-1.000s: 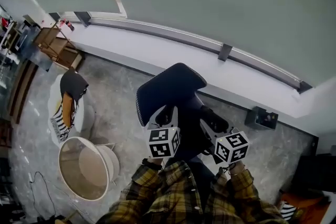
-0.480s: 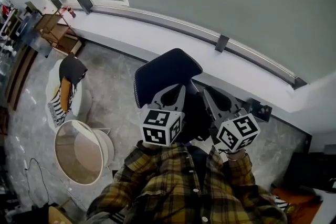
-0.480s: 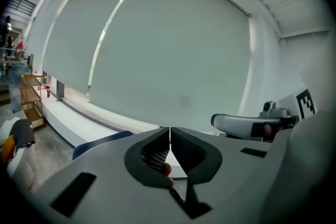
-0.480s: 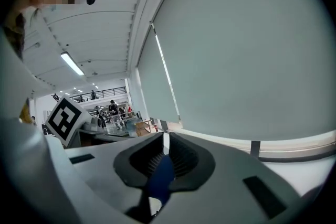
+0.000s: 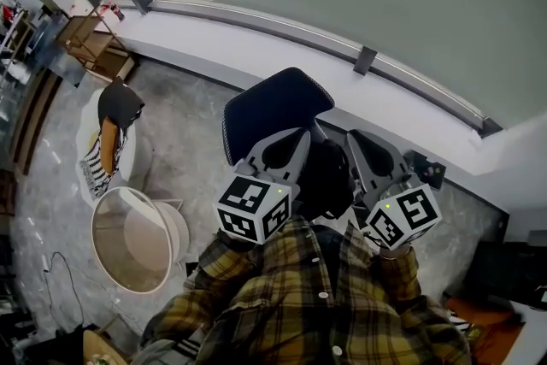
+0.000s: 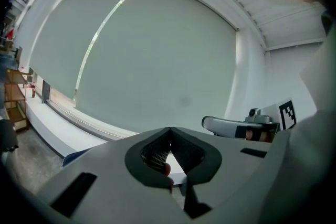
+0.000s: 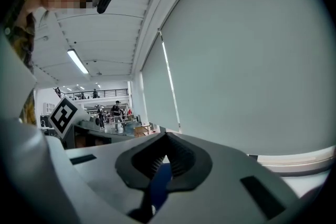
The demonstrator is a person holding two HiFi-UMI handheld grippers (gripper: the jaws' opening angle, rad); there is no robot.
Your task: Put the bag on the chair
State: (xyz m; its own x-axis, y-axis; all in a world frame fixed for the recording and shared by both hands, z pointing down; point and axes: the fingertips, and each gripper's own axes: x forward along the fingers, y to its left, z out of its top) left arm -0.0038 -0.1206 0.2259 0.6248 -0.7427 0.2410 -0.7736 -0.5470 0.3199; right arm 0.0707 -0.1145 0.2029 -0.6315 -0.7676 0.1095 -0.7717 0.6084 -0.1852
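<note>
A dark office chair (image 5: 273,107) stands on the floor in front of me, its backrest toward the window. A black bag (image 5: 326,179) hangs between my two grippers, just in front of the backrest. In the head view my left gripper (image 5: 297,138) is at the bag's left side and my right gripper (image 5: 356,138) at its right side. Both have just been closing. Seen in their own views, the left gripper (image 6: 169,130) and the right gripper (image 7: 166,137) have their jaws together. A thin dark strap runs down from each tip. The chair's seat is hidden.
A round white side table (image 5: 132,239) stands at the left. Beyond it is a white stool (image 5: 128,162) draped with dark and striped cloth. A wooden rack (image 5: 90,55) sits in the far left corner. A low white ledge (image 5: 359,94) runs under the blind, with a black box (image 5: 425,171) on the floor below it.
Both grippers have risen with the bag between them, and their marker cubes now show closer to the camera. The jaws have come together.
</note>
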